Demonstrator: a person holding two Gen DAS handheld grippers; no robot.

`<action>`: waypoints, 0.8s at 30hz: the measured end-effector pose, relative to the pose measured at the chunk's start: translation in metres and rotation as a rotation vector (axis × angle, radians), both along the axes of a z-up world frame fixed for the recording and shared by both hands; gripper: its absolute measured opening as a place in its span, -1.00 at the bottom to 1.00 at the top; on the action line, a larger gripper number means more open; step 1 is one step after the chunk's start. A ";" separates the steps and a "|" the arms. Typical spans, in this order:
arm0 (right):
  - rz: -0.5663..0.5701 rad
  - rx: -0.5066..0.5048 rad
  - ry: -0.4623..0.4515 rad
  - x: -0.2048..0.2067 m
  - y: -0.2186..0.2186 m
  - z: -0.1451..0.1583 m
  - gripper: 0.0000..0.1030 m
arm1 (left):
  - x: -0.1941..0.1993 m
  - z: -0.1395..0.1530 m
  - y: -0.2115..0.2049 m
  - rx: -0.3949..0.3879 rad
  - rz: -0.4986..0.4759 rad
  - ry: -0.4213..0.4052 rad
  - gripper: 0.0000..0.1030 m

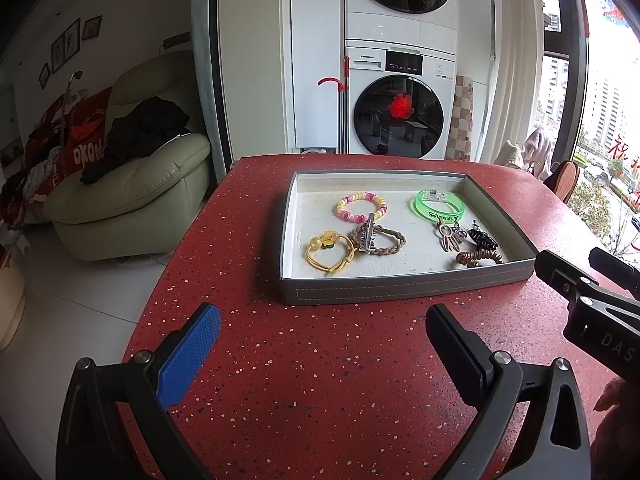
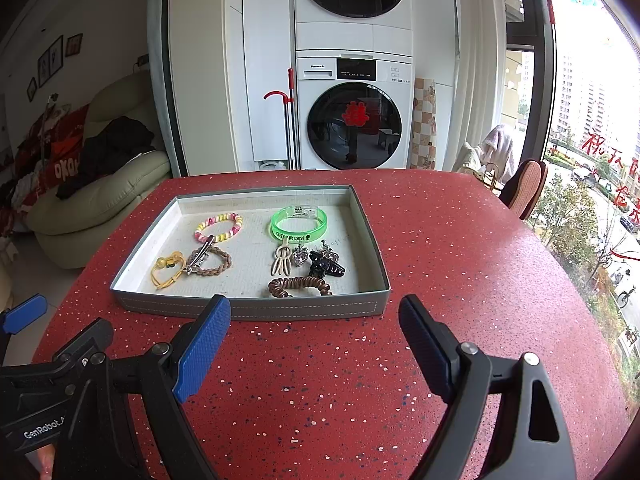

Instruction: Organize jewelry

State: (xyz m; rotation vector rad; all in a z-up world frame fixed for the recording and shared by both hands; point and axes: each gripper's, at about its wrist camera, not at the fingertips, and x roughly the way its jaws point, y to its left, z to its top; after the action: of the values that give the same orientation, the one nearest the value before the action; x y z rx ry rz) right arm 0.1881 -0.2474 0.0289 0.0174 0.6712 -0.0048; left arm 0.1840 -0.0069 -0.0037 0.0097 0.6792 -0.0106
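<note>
A shallow grey tray (image 1: 404, 292) (image 2: 256, 307) lies on the red speckled table (image 1: 320, 380) (image 2: 328, 392). Inside it are a pink-yellow bead bracelet (image 1: 362, 206) (image 2: 219, 227), a green wristband (image 1: 437, 204) (image 2: 299, 224), a yellow hair tie (image 1: 330, 252) (image 2: 166, 270), a brown braided tie (image 1: 386, 240) (image 2: 218, 262) with a silver clip (image 1: 368, 234) (image 2: 199, 258) across it, a beige clip (image 1: 450, 238) (image 2: 282, 260), a black claw clip (image 1: 482, 239) (image 2: 326, 268) and a brown coil tie (image 1: 478, 258) (image 2: 300, 285). My left gripper (image 1: 322, 340) is open and empty in front of the tray. My right gripper (image 2: 314, 336) is open and empty, also short of the tray.
The table's rounded edge drops off on the left to a white floor. A beige armchair (image 1: 132, 196) stands beyond it. Stacked washing machines (image 1: 400, 100) stand behind the table. A chair back (image 2: 524, 188) shows by the window on the right.
</note>
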 end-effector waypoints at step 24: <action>0.002 0.001 0.001 0.000 0.001 0.001 0.71 | 0.000 0.000 0.001 0.001 0.006 0.002 1.00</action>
State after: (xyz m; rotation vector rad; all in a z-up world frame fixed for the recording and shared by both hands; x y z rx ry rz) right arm 0.1884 -0.2468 0.0302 0.0181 0.6722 -0.0022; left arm 0.1837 -0.0063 -0.0040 0.0085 0.6811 -0.0043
